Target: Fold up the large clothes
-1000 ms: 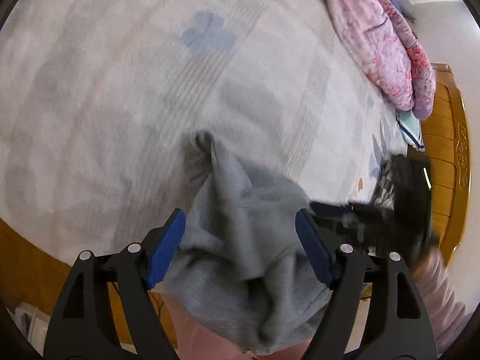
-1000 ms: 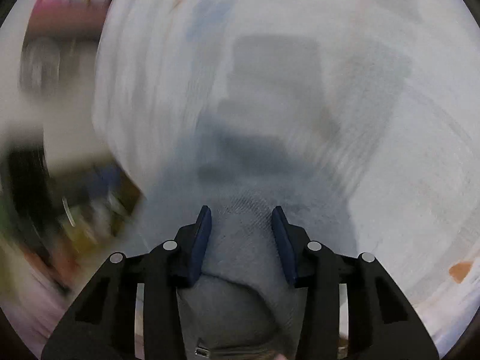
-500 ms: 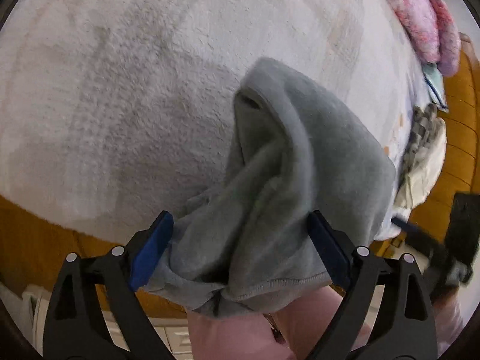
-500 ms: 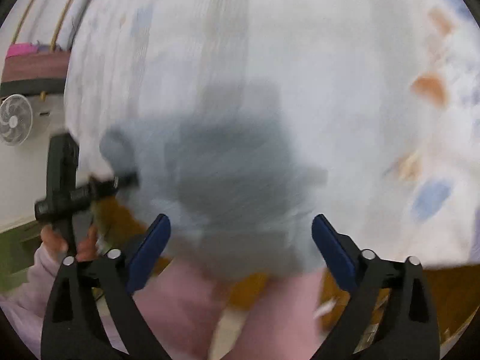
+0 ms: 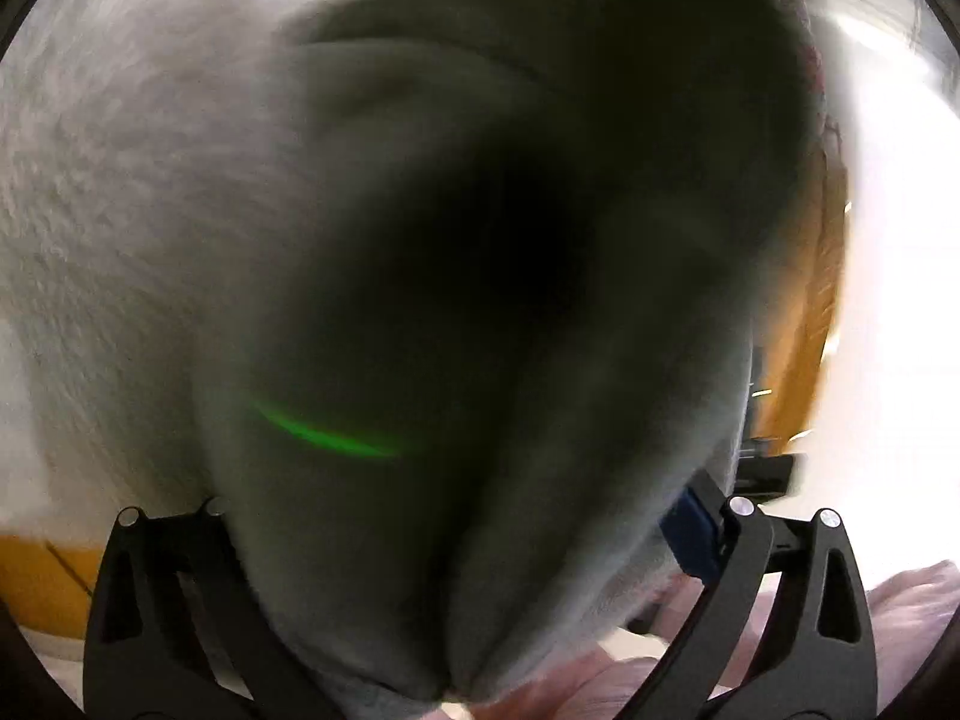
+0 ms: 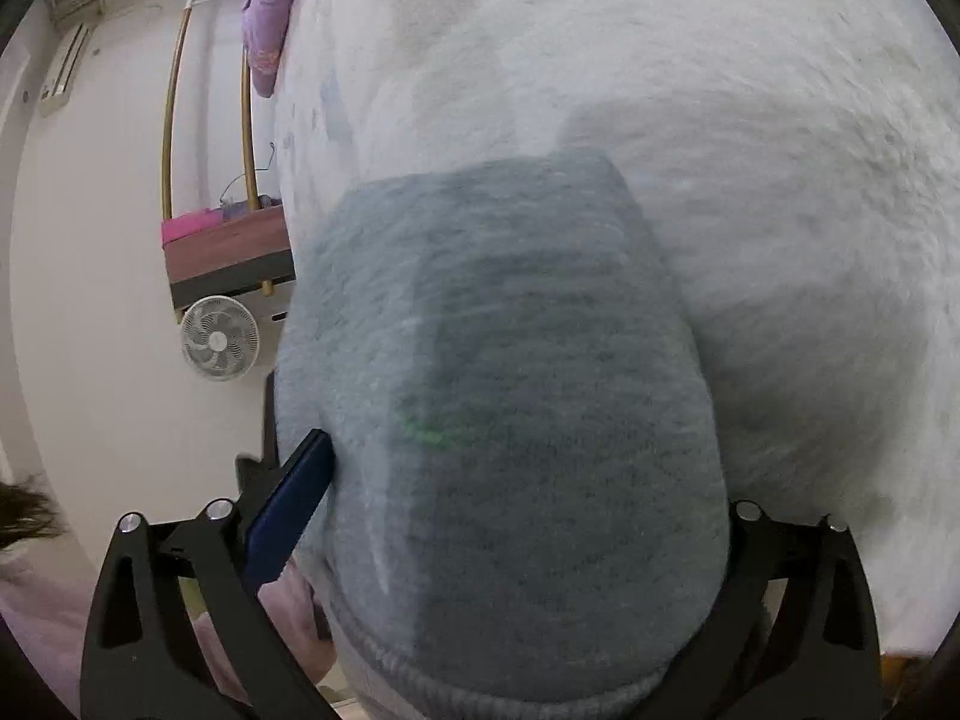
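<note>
Background: white fleecy bed cover (image 6: pixel 750 138), pale wall, a white fan (image 6: pixel 220 338) on the floor, a lilac quilt (image 6: pixel 267 6) at the far end of the bed, and a wooden shelf unit holding pink items; I cannot make out what they are.

Left gripper (image 5: pixel 468 516): I have it angled downward over the bed, jaws opening and near full spread. Grey cloth fills the gap and hides the left pad; I see no pinch.

Right gripper (image 6: pixel 516 498): also angled down, jaws spread wide, blue left pad beside the cloth.

Grey sweatshirt (image 6: pixel 510 396): bunched, ribbed hem nearest my right camera, draped close over both lenses above the bed edge.
</note>
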The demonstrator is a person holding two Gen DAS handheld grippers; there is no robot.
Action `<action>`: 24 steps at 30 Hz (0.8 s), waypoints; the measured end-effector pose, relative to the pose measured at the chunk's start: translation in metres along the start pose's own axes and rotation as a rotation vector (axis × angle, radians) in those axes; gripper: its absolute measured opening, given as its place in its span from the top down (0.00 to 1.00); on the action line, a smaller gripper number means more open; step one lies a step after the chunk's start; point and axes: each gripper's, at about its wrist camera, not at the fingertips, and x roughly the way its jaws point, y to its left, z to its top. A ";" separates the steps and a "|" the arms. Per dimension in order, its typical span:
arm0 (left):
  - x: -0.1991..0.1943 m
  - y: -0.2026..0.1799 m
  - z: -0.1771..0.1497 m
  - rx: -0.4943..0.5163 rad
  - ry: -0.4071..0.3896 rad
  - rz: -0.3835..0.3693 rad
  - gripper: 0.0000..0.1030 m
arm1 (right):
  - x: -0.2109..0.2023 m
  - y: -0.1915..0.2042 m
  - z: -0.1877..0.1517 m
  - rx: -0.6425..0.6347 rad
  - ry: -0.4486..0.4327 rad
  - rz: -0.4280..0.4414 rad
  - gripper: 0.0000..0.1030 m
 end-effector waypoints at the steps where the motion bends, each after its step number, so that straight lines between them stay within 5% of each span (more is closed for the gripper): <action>1: -0.003 -0.012 -0.003 0.024 -0.003 0.024 0.08 | -0.011 0.009 -0.004 0.004 -0.014 -0.007 0.12; 6: -0.034 -0.128 -0.022 0.228 -0.008 0.083 0.09 | -0.102 0.049 -0.027 0.005 -0.132 0.076 0.14; 10: -0.044 -0.234 -0.037 0.394 0.005 0.136 0.09 | -0.189 0.099 -0.056 0.011 -0.315 0.101 0.14; 14: -0.038 -0.340 -0.058 0.634 0.072 0.112 0.09 | -0.263 0.137 -0.090 -0.031 -0.514 0.098 0.14; 19: -0.003 -0.443 -0.081 0.852 0.091 0.111 0.09 | -0.352 0.151 -0.118 -0.077 -0.720 0.075 0.14; 24: 0.068 -0.527 -0.110 0.984 0.063 0.129 0.09 | -0.443 0.111 -0.115 -0.076 -0.842 0.086 0.14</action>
